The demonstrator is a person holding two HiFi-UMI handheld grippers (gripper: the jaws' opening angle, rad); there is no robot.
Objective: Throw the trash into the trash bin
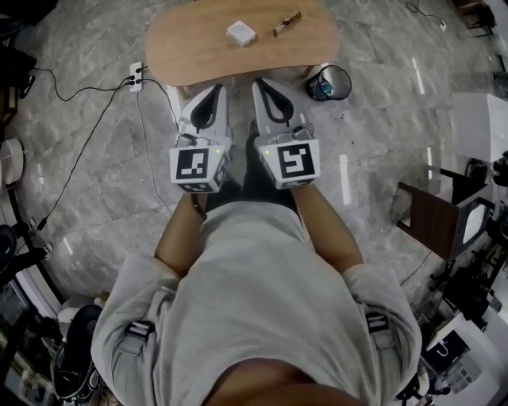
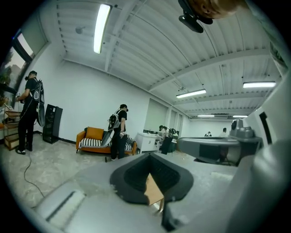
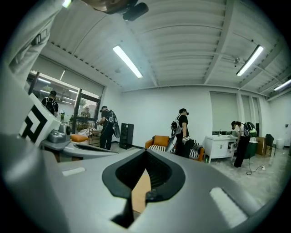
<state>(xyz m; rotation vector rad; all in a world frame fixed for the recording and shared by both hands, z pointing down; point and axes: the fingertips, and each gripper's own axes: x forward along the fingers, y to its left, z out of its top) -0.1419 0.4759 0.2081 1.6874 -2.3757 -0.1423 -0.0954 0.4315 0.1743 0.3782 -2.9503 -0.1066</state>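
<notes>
Your left gripper [image 1: 216,89] and right gripper [image 1: 263,84] both have their jaws pressed together on nothing, tips side by side close to the near edge of the wooden table [image 1: 182,47], with open marble floor [image 1: 87,166] on both sides. A small white piece of trash [image 1: 240,32] and a brown stick-like scrap [image 1: 286,23] lie on the tabletop. The trash bin [image 1: 330,82] stands on the floor by the table's right end.

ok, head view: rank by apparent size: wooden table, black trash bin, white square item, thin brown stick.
1. oval wooden table
2. round black trash bin
3. flat white square item
4. thin brown stick
The last two are close: the stick is longer but far slimmer.
</notes>
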